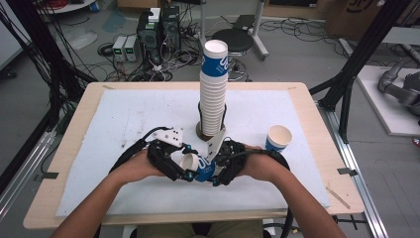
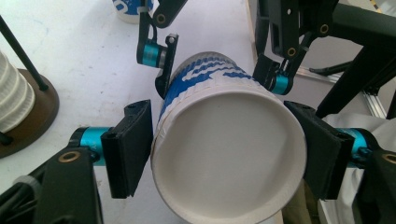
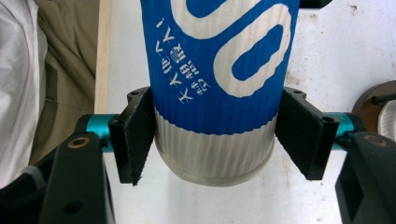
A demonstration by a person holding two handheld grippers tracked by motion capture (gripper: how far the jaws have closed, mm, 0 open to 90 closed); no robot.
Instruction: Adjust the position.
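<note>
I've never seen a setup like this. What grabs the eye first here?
Probably the tall stack of paper cups standing on a brown base at the middle of the white table. Just in front of it, the left claw and the right claw both pinch one blue-and-white cup lying on its side, one at its rim, the other near its bottom. A single cup stands upright to the right.

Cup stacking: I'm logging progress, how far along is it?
Done: a tall stack already stands on its holder. In hand: one cup lies sideways between both tools, left tool at its rim, right tool near its base. Left: stacking it, then the loose cup at right.
</note>
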